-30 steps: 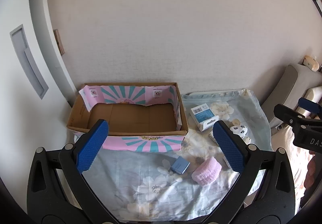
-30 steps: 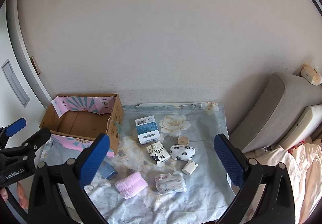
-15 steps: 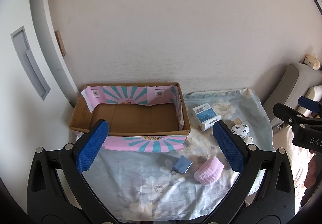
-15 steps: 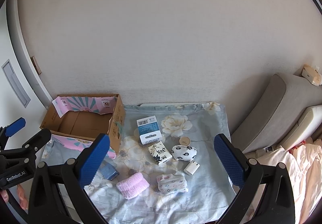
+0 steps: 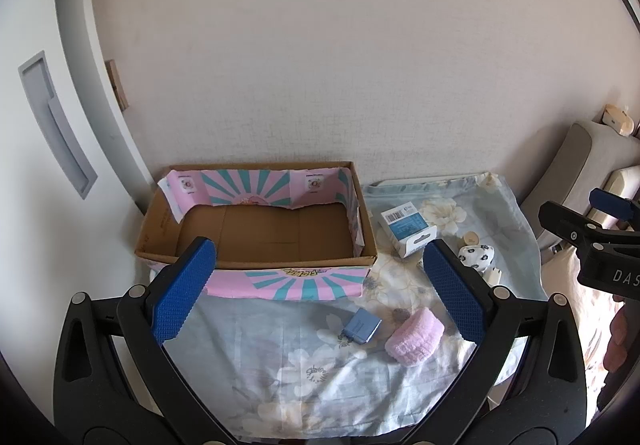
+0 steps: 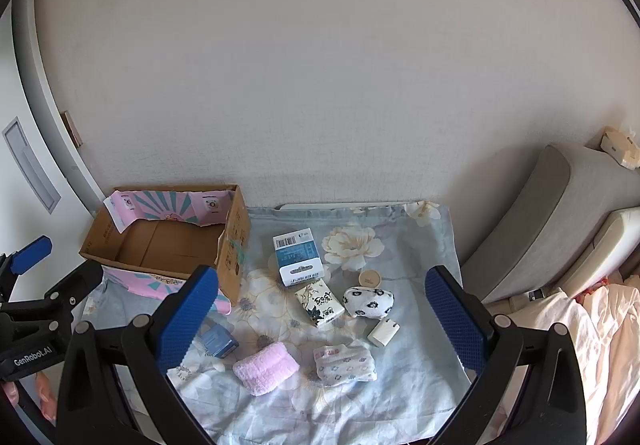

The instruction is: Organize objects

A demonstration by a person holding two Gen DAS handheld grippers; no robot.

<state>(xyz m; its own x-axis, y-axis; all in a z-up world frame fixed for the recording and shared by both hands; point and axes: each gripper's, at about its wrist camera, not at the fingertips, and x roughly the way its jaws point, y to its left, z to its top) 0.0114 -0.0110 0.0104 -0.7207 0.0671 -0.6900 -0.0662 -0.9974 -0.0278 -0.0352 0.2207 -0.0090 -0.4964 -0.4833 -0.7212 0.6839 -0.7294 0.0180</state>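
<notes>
Both grippers, left (image 5: 320, 295) and right (image 6: 322, 309), fingers wide apart, empty; cardboard box (image 5: 256, 231) long axis left-right.

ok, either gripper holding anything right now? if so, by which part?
Nothing is held. The left gripper and right gripper are both wide open, with no item between their pads, above the cloth.
</notes>
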